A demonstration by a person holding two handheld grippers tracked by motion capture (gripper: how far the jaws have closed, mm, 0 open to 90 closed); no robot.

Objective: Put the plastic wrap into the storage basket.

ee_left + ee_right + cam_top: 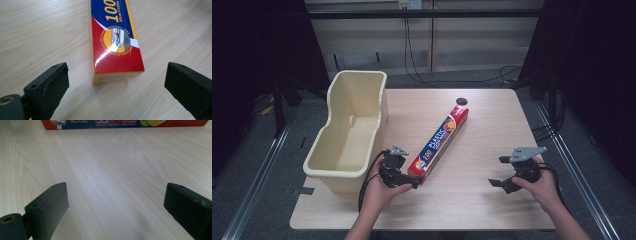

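Observation:
A long red, blue and yellow plastic-wrap box (439, 140) lies diagonally on the wooden table (482, 130). Its near end points at my left gripper (412, 176). In the left gripper view the box end (115, 37) lies just ahead of the left gripper (117, 71), whose jaws stand wide apart on either side without touching it. My right gripper (499, 171) sits over bare table to the right of the box, open and holding nothing. In the right gripper view the right gripper (116, 192) faces the box's long side (120, 123), far ahead at the top edge.
A cream plastic bin (332, 170) stands along the table's left side, partly over the edge, close to my left hand. A small black round disc (461, 101) sits just past the box's far end. Bare wood stretches between the two grippers.

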